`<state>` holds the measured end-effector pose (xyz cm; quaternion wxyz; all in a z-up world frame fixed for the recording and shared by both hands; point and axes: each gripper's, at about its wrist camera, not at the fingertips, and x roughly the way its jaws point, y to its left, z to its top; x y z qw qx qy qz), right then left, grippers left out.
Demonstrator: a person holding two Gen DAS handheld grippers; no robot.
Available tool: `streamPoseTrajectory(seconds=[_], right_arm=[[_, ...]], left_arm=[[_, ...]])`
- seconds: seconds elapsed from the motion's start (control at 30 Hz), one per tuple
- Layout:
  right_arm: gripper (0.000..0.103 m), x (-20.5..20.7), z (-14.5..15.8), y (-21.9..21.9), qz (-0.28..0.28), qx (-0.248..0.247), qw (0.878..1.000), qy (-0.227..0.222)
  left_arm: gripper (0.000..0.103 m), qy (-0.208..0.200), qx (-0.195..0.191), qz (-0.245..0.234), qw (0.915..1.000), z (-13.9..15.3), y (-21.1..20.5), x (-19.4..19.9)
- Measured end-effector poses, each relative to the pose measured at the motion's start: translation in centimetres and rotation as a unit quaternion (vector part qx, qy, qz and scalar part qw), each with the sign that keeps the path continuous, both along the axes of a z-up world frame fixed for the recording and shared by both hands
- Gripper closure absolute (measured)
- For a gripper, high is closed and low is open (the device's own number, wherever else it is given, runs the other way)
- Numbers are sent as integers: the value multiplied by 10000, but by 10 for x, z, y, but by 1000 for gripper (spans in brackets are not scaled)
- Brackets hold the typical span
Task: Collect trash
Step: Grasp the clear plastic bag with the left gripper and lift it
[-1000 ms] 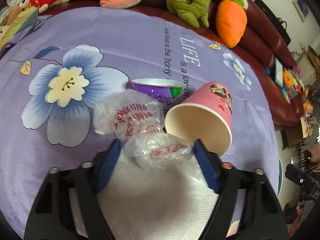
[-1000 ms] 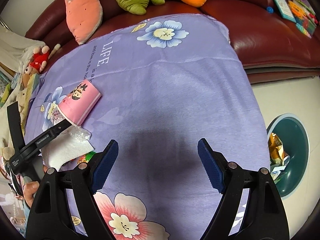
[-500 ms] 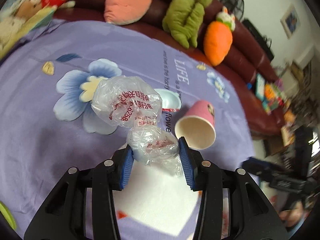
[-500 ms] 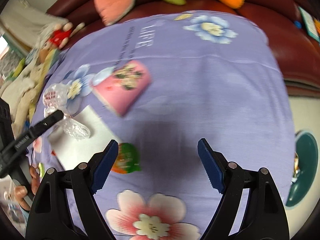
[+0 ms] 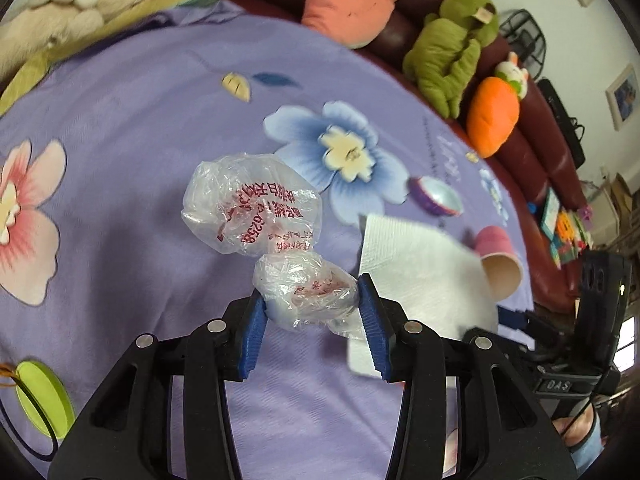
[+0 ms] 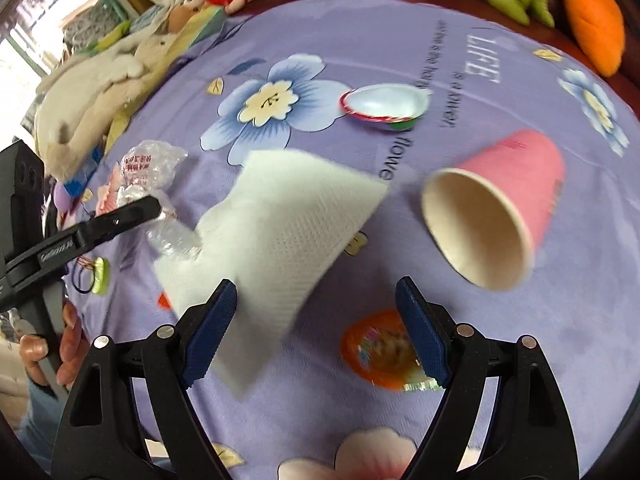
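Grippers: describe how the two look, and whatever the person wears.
Both the left gripper and right gripper have black plastic frames with cut-out slots, silver pin heads, and ribbed blue pads. White lettering runs along the left gripper's side in the right wrist view. A light blue sleeve shows at the wrist.

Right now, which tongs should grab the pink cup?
Probably the right tongs: they are open and empty, with the pink cup lying on its side just ahead. The left tongs are already shut on the crumpled plastic bag.
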<state>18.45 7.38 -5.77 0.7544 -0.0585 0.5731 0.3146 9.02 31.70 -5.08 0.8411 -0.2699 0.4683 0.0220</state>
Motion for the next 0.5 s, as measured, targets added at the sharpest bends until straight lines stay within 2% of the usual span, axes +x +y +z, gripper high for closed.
streamPoseTrajectory(seconds=[0.13,0.23,0.3,0.5], right_arm=[[25,3,-1,4,-39,-50,10000,12],[25,5,14,2,-68,-85,9993,-355],[25,8,21,3,-72,-38,9990,-449],[25,9,35,34,295,77,9961,-832]], left_arm=[[58,144,14,-19,9999,-13,-2,1],[57,145,108,-47,9998,-16,-3,1],[56,140,156,-80,9997,-16,-6,3],[55,135,205,-130,9996,-20,-8,4]])
